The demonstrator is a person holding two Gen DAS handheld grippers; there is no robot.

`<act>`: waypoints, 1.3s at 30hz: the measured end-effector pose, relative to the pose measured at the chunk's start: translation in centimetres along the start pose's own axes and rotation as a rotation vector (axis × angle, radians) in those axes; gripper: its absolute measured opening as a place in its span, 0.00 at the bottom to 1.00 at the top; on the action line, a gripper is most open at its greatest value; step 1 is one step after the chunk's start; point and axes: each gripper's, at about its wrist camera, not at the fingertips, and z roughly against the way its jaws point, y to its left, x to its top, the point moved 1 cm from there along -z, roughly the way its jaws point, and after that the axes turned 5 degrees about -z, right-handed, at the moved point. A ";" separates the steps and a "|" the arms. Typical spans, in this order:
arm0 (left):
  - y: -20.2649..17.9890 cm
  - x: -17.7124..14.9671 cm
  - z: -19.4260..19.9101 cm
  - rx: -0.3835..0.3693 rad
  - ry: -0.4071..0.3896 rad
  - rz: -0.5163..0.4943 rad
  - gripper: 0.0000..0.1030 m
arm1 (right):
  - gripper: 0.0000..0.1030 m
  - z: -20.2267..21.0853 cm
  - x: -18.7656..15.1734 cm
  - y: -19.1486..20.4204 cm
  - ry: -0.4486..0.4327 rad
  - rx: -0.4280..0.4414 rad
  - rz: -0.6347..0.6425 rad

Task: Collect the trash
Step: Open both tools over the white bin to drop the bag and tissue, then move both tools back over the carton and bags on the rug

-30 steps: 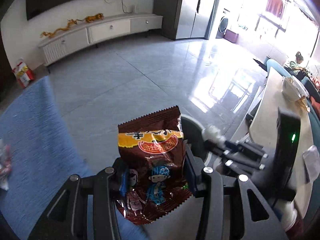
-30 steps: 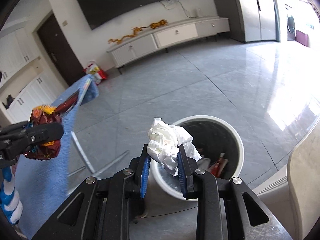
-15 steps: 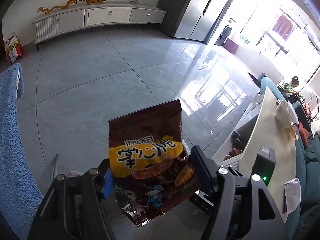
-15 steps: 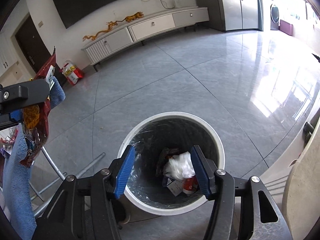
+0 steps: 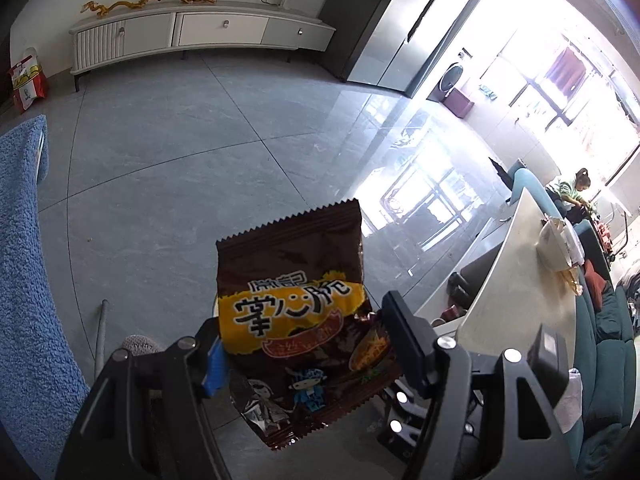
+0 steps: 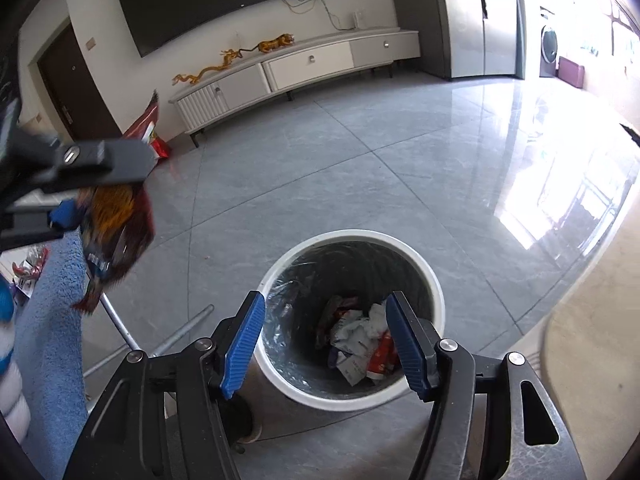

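Observation:
My left gripper [image 5: 304, 344] has its jaws spread wide, with a brown and yellow snack bag [image 5: 296, 312] between them; the bag looks loose and touches only the left blue pad. In the right wrist view the bag [image 6: 114, 232] hangs blurred under the left gripper [image 6: 80, 184], left of the bin and outside its rim. My right gripper [image 6: 326, 344] is open and empty above a white round trash bin [image 6: 434, 292]. Crumpled white tissue [image 6: 360, 328] and wrappers lie inside the bin.
A blue towel [image 5: 24, 280] covers a surface at the left. Metal legs [image 6: 176, 332] stand beside the bin. A beige table [image 5: 516, 288] runs at the right, with a teal sofa [image 5: 604, 364] beyond it. A white TV cabinet [image 6: 296, 72] lines the far wall.
My right gripper opened and the white tissue fell into the bin. My left gripper's jaws spread apart around the snack bag while it moved toward the bin.

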 end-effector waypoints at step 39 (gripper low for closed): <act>3.5 -4.9 10.5 -0.004 -0.093 -0.052 0.75 | 0.62 7.4 -1.8 4.4 -0.087 0.085 0.034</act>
